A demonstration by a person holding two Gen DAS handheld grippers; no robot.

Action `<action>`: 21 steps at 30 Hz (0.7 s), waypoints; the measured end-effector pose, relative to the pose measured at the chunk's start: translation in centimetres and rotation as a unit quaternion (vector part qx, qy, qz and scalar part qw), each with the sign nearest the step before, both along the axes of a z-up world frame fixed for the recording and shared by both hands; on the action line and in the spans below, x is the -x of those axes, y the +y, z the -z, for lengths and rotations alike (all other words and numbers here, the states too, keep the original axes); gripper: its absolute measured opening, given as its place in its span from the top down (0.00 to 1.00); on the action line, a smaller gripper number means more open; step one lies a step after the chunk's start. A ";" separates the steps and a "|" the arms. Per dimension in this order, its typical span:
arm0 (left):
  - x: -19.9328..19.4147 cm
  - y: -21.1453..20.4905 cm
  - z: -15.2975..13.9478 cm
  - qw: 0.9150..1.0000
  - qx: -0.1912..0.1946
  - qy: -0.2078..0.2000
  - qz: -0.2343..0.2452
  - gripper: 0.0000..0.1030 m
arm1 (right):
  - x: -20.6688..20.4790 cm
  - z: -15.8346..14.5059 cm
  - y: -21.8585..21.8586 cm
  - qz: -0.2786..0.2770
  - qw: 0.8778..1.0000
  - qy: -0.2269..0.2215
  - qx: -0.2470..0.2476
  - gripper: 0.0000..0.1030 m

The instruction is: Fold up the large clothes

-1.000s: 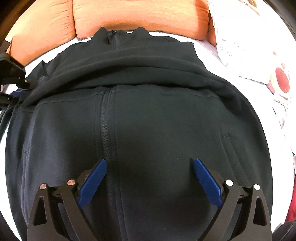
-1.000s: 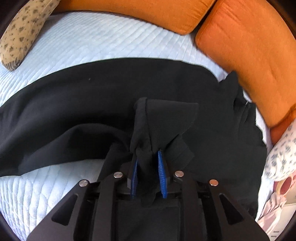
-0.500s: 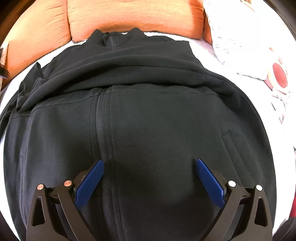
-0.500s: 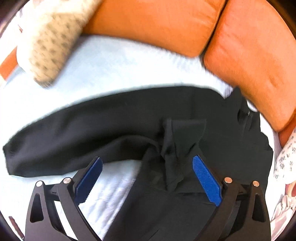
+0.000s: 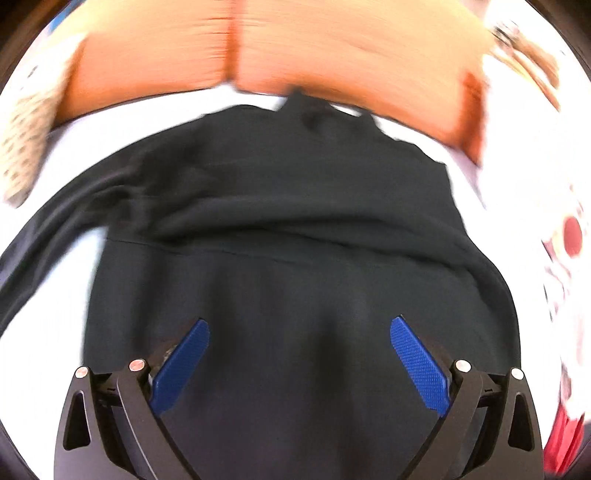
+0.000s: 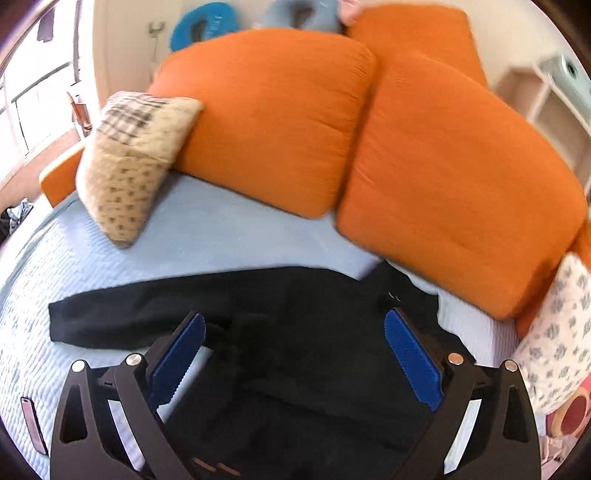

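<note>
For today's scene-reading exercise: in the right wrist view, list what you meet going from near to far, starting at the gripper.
right gripper → black jacket → light blue quilt → orange cushions → blue ring-shaped object behind them.

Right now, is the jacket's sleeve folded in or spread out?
Spread out: one sleeve of the jacket lies flat across the bedcover, away from the body.

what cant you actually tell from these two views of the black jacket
- Left wrist view: motion blur smears the black jacket; its zipper and pockets cannot be made out.
- Both views: the jacket's hem runs under the left gripper and right gripper and off the bottom edge.
- Right wrist view: the jacket's right side is cut off behind the gripper frame.
- Right wrist view: the small dark object on the bedspread is too small to identify.
</note>
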State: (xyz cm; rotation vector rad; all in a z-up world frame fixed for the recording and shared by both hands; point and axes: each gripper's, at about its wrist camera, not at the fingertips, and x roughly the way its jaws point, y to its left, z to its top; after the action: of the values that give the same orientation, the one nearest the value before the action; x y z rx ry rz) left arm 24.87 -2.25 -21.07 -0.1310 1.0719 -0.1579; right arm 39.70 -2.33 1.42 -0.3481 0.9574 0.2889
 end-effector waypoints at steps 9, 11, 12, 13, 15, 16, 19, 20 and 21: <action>-3.4 9.9 -1.7 0.993 -0.040 -0.022 -0.109 0.03 | -6.0 16.0 -6.3 0.052 0.978 0.186 -0.085 0.35; -3.6 11.0 -1.8 0.992 -0.041 -0.037 -0.113 0.03 | -6.3 19.7 -5.2 0.056 0.970 0.221 -0.081 0.38; -3.8 11.6 -1.7 0.992 -0.028 -0.045 -0.111 0.03 | -6.3 20.7 -4.9 0.061 0.970 0.225 -0.076 0.38; -3.9 11.7 -1.6 0.993 -0.024 -0.047 -0.109 0.03 | -6.3 21.6 -4.4 0.067 0.970 0.223 -0.069 0.37; -4.1 12.2 -1.3 0.992 -0.027 -0.055 -0.109 0.03 | -6.0 23.0 -3.8 0.073 0.966 0.231 -0.089 0.38; -4.2 12.4 -1.2 0.992 -0.024 -0.057 -0.111 0.03 | -5.7 23.5 -3.3 0.070 0.963 0.237 -0.105 0.38; -4.1 12.7 -0.5 0.992 -0.007 -0.055 -0.115 0.03 | -5.0 24.5 -2.0 0.069 0.968 0.223 -0.094 0.41; -4.1 12.7 -0.2 0.992 -0.010 -0.053 -0.115 0.03 | -5.1 24.7 -2.1 0.079 0.967 0.220 -0.101 0.44; -4.1 12.8 0.1 0.992 -0.011 -0.051 -0.115 0.03 | -5.2 24.9 -2.1 0.087 0.966 0.217 -0.108 0.57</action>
State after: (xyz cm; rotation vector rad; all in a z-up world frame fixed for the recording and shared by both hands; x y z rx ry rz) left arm 29.00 10.52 -21.15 -0.2239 0.9477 0.0543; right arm 44.89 -4.43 -23.49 0.0061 1.3652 0.3126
